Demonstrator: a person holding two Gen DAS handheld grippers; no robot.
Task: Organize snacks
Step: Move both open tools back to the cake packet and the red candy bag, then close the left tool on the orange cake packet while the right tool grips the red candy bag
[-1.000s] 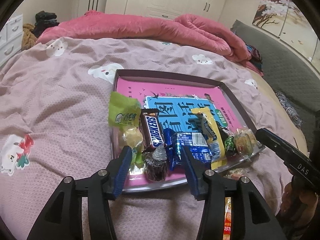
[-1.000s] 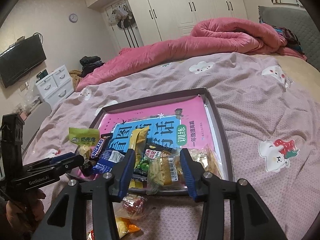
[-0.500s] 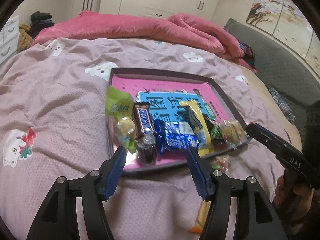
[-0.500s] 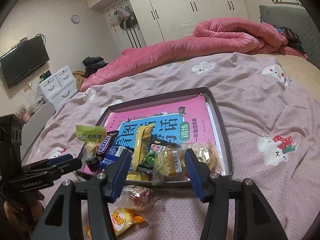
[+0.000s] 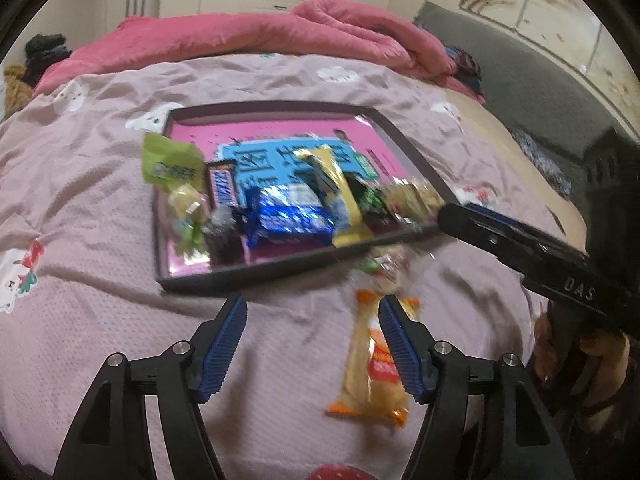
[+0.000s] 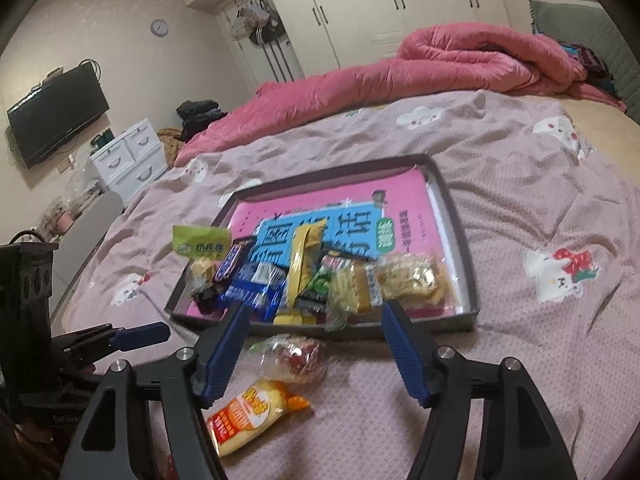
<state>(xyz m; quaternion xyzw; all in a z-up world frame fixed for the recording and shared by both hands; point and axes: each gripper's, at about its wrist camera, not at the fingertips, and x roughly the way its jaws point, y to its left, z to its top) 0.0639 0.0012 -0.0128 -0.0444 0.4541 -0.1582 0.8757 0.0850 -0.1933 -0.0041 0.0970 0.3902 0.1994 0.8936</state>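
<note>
Nearest the cameras, both tools hung over the bed's pink blanket [image 6: 520, 208]. The left hand-held gripper [image 5: 312, 340] was released, its blue pads spread wide with nothing between them. The right hand-held gripper [image 6: 316, 348] was likewise released and empty.

Just beyond the fingers, an orange-and-yellow snack packet [image 6: 256, 412] lay flat on the blanket outside the tray. In the right wrist view its long axis ran diagonally, one end pointing toward the camera's lower left and the other up-right toward the tray. In the left wrist view the same packet [image 5: 372, 360] ran almost straight away from the camera, beside the right-hand pad.

A clear-wrapped red sweet [image 6: 294, 358] sat just past it, close to the tray's near rim but apart from it; motion blur in the left wrist view made its shape hard to read.

Farther on, the dark tray [image 6: 460, 240] held a pink book and a row of snacks along its near edge: a green packet [image 6: 200, 242], a Snickers bar [image 6: 230, 264] pointing away along the tray, a blue biscuit pack [image 6: 252, 290], a long yellow wrapper [image 6: 300, 272] lying lengthwise front to back, and a clear bag of golden pieces [image 6: 412, 280].

Beyond lay a rumpled pink duvet [image 6: 440, 60].
</note>
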